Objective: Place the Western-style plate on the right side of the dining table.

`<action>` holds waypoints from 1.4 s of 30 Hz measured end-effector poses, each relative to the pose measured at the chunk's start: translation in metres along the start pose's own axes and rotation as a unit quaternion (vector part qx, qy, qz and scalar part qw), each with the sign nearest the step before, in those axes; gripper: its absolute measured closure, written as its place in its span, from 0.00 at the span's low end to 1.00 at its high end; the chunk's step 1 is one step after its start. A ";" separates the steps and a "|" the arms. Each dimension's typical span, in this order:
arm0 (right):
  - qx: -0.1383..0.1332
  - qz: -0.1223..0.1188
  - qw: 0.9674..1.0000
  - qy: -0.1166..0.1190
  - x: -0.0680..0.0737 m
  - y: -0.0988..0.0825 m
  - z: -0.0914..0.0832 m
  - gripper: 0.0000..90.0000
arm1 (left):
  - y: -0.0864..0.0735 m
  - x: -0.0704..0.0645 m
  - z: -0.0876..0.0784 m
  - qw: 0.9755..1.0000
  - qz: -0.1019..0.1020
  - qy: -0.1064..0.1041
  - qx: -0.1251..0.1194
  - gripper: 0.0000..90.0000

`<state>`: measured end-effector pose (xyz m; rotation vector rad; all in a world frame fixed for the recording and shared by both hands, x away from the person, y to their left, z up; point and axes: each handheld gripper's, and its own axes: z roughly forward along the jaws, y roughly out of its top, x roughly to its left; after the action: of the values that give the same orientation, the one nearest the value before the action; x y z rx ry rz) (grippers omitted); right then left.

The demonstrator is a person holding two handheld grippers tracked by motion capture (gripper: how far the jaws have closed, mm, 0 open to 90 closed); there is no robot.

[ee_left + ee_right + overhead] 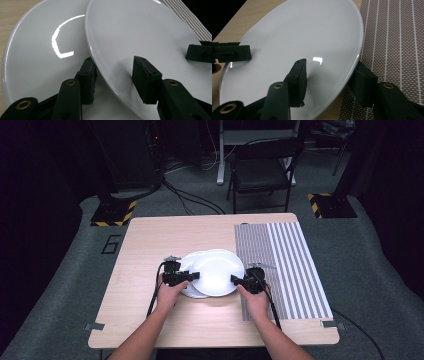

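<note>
1. Two black claws hold one round white top plate (216, 271) by its rim: the left claw (192, 276) pinches the left edge and the right claw (236, 280) pinches the right edge
2. That plate sits between the claws, tilted, lying partly over a second round white plate (42, 52)
3. Both plates rest on the light wooden table (150, 245), just beside the striped grey mat (285, 265)
4. Both hands reach in low and level from the near side
</note>
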<state>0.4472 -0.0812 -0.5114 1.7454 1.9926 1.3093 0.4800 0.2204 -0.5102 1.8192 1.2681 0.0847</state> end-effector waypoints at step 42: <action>0.006 -0.013 0.999 0.032 -0.005 0.002 -0.021 0.58 | 0.012 -0.026 -0.005 0.999 0.004 0.039 -0.013 0.63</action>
<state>0.4364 -0.0962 -0.4998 1.6987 2.0541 1.3642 0.4736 0.2020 -0.4883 1.8143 1.3074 0.1785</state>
